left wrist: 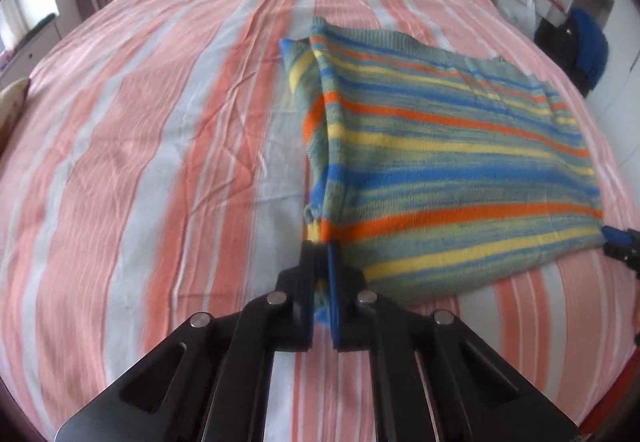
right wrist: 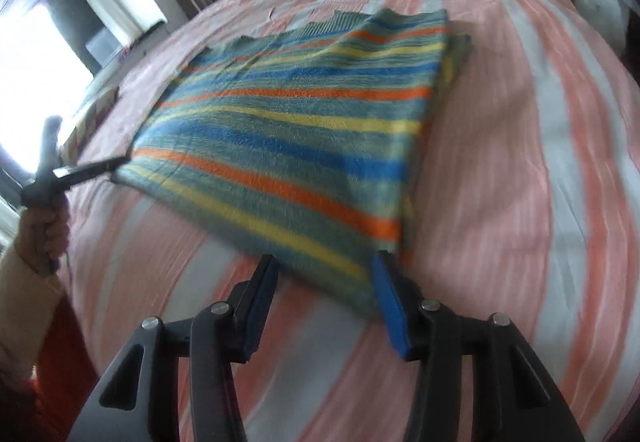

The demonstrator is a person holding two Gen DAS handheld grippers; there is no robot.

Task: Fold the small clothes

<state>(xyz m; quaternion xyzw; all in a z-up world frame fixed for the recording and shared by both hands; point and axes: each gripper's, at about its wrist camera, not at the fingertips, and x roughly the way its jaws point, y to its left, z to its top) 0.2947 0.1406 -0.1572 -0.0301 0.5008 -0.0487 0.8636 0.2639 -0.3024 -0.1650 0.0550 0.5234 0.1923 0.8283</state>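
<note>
A striped knit sweater (left wrist: 440, 146), folded into a rectangle, is laid on a bed covered by a pink-and-white striped sheet (left wrist: 140, 162). In the left wrist view the left gripper (left wrist: 320, 254) is seen clenched on the sweater's near left corner, knit bunched between its pads; only the tip of the right gripper (left wrist: 620, 242) is caught there, at the sweater's right edge. The right wrist view shows the right gripper (right wrist: 326, 270) with jaws parted astride the near right corner, no pad clearly pressing, and a hand (right wrist: 46, 230) gripping the left tool's handle left of the sweater. Both grippers are pitched steeply downward. Bare sheet is left around every sweater edge.
</note>
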